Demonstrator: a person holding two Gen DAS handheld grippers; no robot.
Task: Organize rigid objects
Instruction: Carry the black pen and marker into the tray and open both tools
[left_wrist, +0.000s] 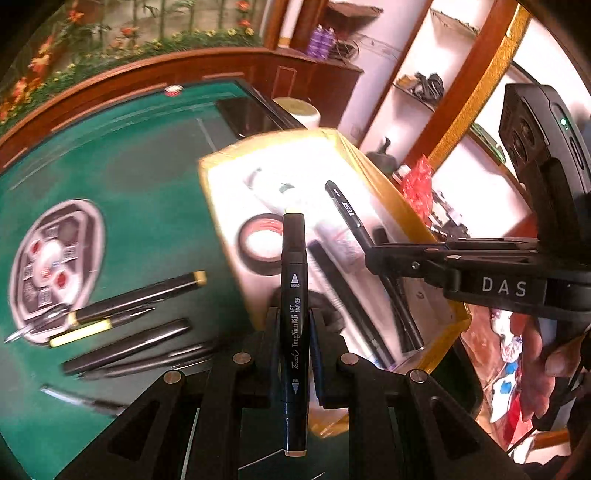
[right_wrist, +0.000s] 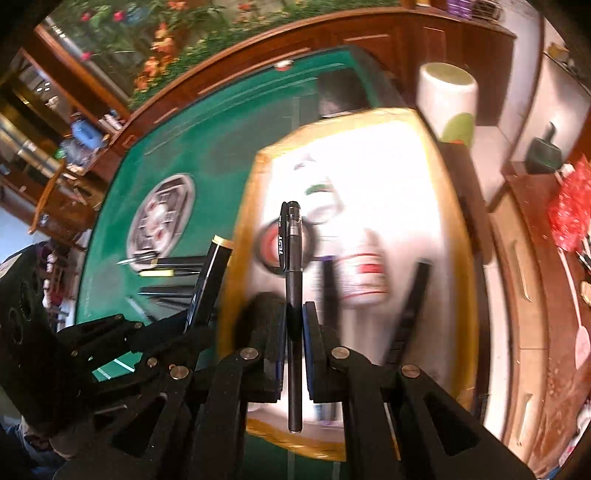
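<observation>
Over the box (left_wrist: 436, 236), both jaws clamp pens.

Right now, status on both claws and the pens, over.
Left claw shut on art marker. Right claw shut on black pen. Both above yellow-rimmed box; more pens on green table. Nothing blocking.

"TongNianRiJi ART MARKER" on marker (left_wrist: 294, 317), "DAS" on right gripper (left_wrist: 373, 254)

Bright daylight, glare washing out the white-lined yellow cardboard box (right_wrist: 436, 155), motion blur over the green felt table (left_wrist: 147, 177), fisheye bending and dark corners.
</observation>
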